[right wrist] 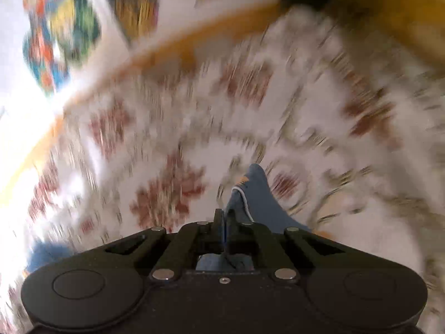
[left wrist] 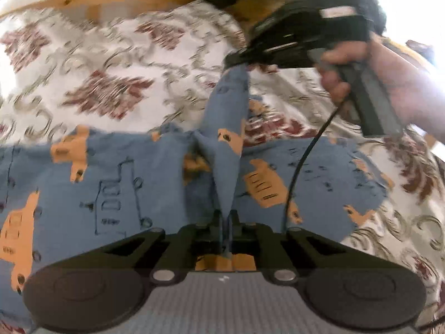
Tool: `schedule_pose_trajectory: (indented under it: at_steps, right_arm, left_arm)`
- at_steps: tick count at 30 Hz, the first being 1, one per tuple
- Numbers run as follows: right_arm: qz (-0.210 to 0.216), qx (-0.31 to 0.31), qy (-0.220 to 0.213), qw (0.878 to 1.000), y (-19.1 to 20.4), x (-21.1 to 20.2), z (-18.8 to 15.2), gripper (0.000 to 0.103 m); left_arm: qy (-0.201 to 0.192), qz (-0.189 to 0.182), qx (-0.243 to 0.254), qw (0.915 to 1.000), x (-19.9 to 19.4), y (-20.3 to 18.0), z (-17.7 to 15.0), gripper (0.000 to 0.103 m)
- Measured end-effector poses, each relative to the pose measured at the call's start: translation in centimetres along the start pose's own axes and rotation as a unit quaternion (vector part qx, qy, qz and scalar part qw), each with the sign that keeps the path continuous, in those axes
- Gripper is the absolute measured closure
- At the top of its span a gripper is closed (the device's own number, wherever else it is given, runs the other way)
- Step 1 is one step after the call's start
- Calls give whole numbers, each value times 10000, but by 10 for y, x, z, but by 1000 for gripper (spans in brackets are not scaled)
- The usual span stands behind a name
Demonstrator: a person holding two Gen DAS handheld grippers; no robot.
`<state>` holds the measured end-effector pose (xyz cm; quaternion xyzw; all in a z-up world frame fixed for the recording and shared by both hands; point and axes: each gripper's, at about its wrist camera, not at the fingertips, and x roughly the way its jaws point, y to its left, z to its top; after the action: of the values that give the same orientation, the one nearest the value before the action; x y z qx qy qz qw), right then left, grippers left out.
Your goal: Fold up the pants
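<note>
The right wrist view is smeared throughout: the floral cover [right wrist: 178, 172] shows only as streaks, and the colourful shapes [right wrist: 61, 33] beyond its far edge cannot be made out. The pants [right wrist: 258, 192] there run under the right claw [right wrist: 224, 217], so most of them are hidden. In the left wrist view, the pants [left wrist: 155, 183] are cut off at the picture's left edge, and the left claw [left wrist: 224, 217] covers the pinched fold.

A fold of the blue pants [right wrist: 257, 194] is pinched between the closed fingers of the right gripper [right wrist: 224, 217]. Beyond the gripper, the floral bedspread [right wrist: 172, 150] is seen, heavily blurred, edged by a wooden frame [right wrist: 194, 36].
</note>
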<state>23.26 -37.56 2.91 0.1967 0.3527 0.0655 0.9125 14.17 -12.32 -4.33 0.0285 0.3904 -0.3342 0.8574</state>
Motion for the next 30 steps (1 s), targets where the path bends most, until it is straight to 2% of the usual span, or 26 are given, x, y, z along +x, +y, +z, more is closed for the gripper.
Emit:
schedule_pose_trajectory:
  at_steps: [2, 5, 7, 9, 11, 14, 17, 21, 22, 26, 28, 29, 30]
  right_arm:
    - [-173, -62, -669, 9976, -7, -54, -13, 103]
    - [-636, 208, -1132, 9913, -24, -122, -48, 103]
    - [-935, 762, -1141, 9861, -43, -152, -82, 103]
    - [-1204, 1156, -976, 9811, -57, -165, -117, 103]
    - [-1364, 1514, -750, 9761, -70, -166, -148, 103]
    - [-1343, 1890, -593, 9709, -81, -162, -178, 103]
    - [-1252, 1860, -618, 9726, -85, -163, -184, 90]
    - [-1059, 2045, -769, 9701, -95, -168, -178, 54]
    - [-1064, 2118, -810, 9681, -98, -169, -177, 53]
    - [-1022, 2482, -935, 9587, -109, -171, -172, 53]
    - [-1085, 2623, -944, 9542, -115, -169, -169, 57]
    - [-1177, 2661, -946, 9520, -117, -168, -167, 69]
    - [-1290, 2673, -939, 9503, -118, -165, -165, 89]
  left_arm:
    - [-114, -158, 256, 9995, -8, -6, 3, 99]
    - [-131, -511, 707, 9961, -19, -18, 5, 99]
    - [-16, -605, 1066, 9925, -20, -25, 2, 99]
    - [159, -660, 1322, 9889, -16, -30, -4, 99]
    - [367, -699, 1350, 9877, -12, -31, -8, 99]
    - [486, -657, 1304, 9881, -7, -30, -13, 99]
    - [527, -664, 1293, 9880, -8, -31, -15, 96]
    - [577, -603, 1450, 9859, -8, -34, -19, 94]
    - [573, -584, 1489, 9855, -7, -34, -21, 94]
    - [562, -566, 1482, 9857, -6, -35, -22, 94]
    - [556, -561, 1477, 9859, -6, -34, -22, 94]
    - [544, -540, 1468, 9862, -6, -34, -22, 93]
    - [526, -505, 1450, 9867, -6, -34, -22, 93]
